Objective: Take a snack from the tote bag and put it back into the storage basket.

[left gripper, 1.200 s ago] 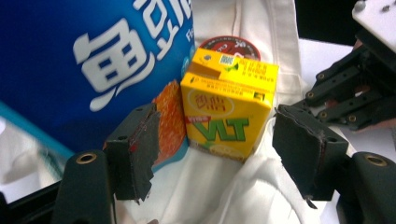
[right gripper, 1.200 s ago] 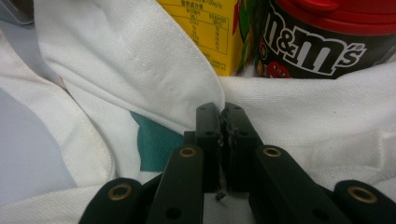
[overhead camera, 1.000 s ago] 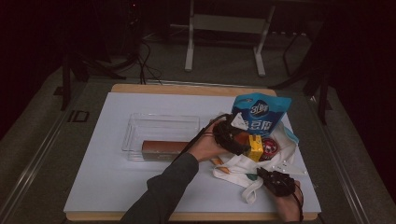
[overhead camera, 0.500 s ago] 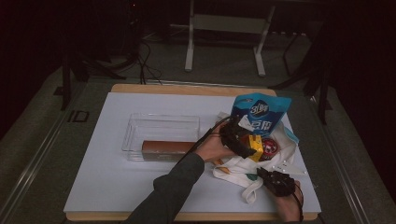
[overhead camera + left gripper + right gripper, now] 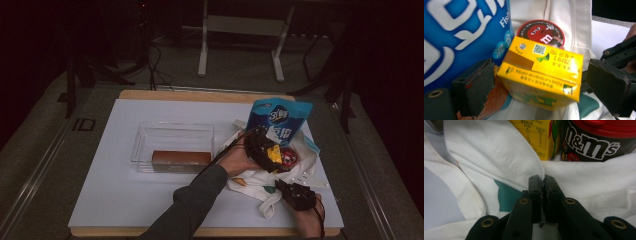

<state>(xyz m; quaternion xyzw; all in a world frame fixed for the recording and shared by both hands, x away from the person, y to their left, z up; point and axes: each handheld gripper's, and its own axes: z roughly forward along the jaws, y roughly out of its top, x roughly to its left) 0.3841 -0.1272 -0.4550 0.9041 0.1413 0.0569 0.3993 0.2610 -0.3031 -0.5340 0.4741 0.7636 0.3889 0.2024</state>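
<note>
The carton (image 5: 541, 75), yellow, sits in the mouth of the white bag (image 5: 300, 170), between my left claw (image 5: 544, 82)'s two pads, and both pads stand clear of its sides. These jaws have just been opening and are now wide, so the carton rests loose between them. Just behind the carton stands the candy tub (image 5: 541, 32) with its dark, red-printed lid, and to one side leans the blue pouch (image 5: 461, 35), which rises upright from the bag in the high view (image 5: 280, 120).

My right claw (image 5: 542, 185) is pinched tight on a fold of the bag's cloth at the near edge, the two jaws pressed together with the white fabric caught between them. From there I see the carton (image 5: 536, 137) and the tub (image 5: 596, 142) side by side, just beyond the fold.

Farther left on the white mat (image 5: 110, 200) sits a clear tray (image 5: 170, 135) holding a brown block (image 5: 181, 158), well apart from the bag.
</note>
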